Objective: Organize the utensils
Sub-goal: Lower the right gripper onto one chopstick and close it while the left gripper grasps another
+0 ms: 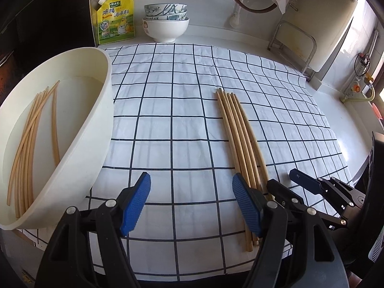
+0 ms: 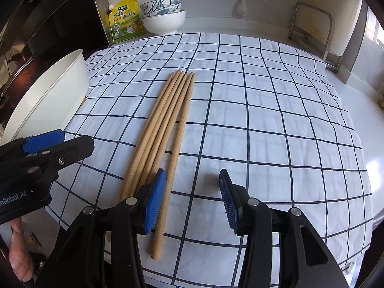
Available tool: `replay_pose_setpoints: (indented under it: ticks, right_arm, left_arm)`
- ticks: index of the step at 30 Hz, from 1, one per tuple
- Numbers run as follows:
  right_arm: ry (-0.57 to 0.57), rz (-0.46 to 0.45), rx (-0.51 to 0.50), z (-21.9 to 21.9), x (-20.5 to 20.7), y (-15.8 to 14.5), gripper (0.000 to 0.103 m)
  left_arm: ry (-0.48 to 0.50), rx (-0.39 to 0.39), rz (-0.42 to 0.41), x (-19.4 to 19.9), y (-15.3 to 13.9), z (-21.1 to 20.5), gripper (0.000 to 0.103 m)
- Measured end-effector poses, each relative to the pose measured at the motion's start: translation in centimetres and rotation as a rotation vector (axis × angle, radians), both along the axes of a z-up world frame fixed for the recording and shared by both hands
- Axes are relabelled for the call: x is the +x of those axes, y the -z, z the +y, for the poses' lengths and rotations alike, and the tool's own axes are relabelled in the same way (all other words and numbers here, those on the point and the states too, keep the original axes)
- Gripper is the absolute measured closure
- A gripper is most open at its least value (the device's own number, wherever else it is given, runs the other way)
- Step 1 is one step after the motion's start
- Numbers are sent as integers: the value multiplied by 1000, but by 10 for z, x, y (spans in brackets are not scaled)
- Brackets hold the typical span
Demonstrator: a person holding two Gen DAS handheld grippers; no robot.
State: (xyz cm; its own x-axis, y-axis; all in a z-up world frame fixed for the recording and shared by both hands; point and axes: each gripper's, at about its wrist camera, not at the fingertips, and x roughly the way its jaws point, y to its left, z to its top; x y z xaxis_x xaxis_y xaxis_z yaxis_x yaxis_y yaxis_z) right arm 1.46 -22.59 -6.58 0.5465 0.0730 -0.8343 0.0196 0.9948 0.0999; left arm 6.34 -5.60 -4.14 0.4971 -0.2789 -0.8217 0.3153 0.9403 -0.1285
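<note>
A bundle of wooden chopsticks (image 2: 165, 129) lay on the checked cloth (image 2: 264, 120), their near ends partly hidden behind the right gripper (image 2: 192, 199), whose jaws stood apart, grasping nothing. The left gripper (image 1: 190, 204) likewise hung released over bare cloth. More chopsticks (image 1: 31, 141) rested in the white basin (image 1: 96, 129), its near rim cut off by the frame.

Chopsticks (image 1: 236, 129) near ends hidden behind left tool (image 1: 192, 204).
</note>
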Motion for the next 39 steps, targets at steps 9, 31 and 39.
replay_pose_setpoints:
  ticks: [9,31,39]
  right_arm:
    - [-12,3,-18,8,5,2,59]
    - [82,-28,-8,-43,-10,0,59]
    - [66,-24,-6,-38,-5,3,59]
  left_arm:
    - [-6,2,4,2,0,1,34]
    - [38,64,31,4,25,-30,32]
    - [26,95,17,3,27,-29,26]
